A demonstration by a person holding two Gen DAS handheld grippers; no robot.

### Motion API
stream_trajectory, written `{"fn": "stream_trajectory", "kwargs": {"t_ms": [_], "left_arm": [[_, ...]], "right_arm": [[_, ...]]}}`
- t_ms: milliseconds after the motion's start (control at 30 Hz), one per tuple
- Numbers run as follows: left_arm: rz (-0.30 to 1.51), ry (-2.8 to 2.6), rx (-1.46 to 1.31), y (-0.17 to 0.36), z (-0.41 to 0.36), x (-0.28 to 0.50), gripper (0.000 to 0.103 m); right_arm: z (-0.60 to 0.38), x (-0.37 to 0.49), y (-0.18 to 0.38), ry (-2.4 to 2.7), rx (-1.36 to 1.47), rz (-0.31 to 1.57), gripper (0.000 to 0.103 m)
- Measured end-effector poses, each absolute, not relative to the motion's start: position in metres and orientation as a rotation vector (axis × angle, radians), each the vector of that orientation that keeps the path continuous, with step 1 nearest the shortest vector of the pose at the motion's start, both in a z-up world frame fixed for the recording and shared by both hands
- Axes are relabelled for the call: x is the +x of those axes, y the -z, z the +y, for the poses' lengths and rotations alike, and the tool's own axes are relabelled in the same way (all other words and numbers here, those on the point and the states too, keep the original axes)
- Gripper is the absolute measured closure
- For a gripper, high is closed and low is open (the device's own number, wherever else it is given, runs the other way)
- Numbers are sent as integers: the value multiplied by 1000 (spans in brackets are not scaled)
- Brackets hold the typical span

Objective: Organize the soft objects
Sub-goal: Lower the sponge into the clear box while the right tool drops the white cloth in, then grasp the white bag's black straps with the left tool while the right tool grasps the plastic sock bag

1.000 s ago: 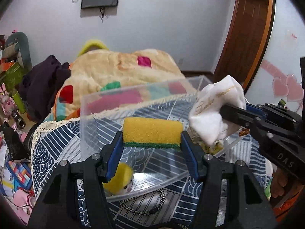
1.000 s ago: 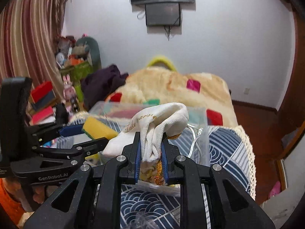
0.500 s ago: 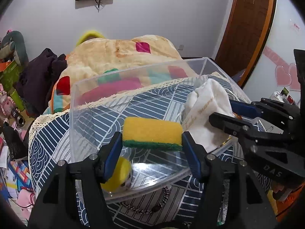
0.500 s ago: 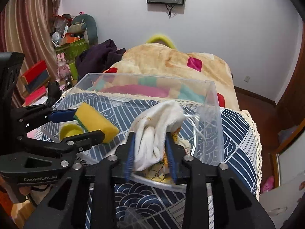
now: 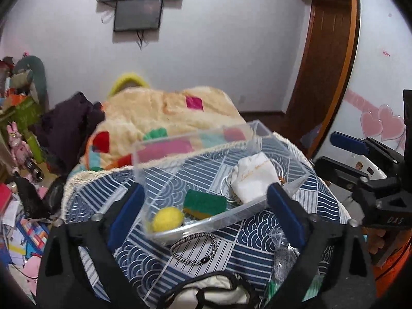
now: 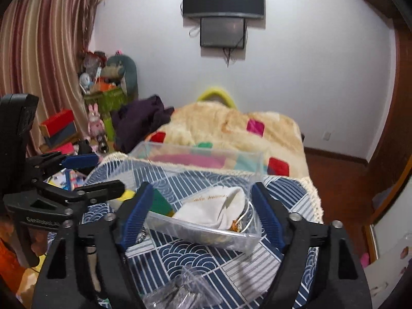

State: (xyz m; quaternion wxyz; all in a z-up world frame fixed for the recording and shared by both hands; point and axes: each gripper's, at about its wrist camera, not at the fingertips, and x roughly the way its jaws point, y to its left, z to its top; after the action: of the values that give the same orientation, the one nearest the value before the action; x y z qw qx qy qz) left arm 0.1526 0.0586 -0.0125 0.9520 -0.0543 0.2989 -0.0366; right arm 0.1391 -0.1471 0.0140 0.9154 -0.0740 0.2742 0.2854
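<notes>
The sponge [image 5: 205,203], green side up, and white pouch [image 5: 253,177] are seen in the clear bin [image 5: 260,204]; a yellow ball [image 5: 166,219] is shown whole only by the left view. Both the left tool [image 5: 204,209] and the right tool [image 6: 203,213] are held wide, empty.

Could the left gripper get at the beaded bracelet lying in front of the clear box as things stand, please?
Probably yes. The left gripper is open and empty, and the beaded bracelet lies uncovered on the tablecloth, just outside the clear box, nearer than the box contents.
</notes>
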Motion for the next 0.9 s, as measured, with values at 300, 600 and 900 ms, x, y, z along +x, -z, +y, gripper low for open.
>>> {"fn": "stream_trajectory", "kwargs": {"t_ms": [300, 600, 900], "left_arm": [[617, 37, -125, 26, 68, 106, 1], [762, 15, -134, 87, 65, 90, 0], [889, 55, -199, 138, 57, 90, 1]], "right_arm": [[-162, 115, 3, -573, -144, 584, 19], [-162, 109, 65, -562, -139, 770, 19], [-163, 100, 108, -590, -112, 898, 22]]}}
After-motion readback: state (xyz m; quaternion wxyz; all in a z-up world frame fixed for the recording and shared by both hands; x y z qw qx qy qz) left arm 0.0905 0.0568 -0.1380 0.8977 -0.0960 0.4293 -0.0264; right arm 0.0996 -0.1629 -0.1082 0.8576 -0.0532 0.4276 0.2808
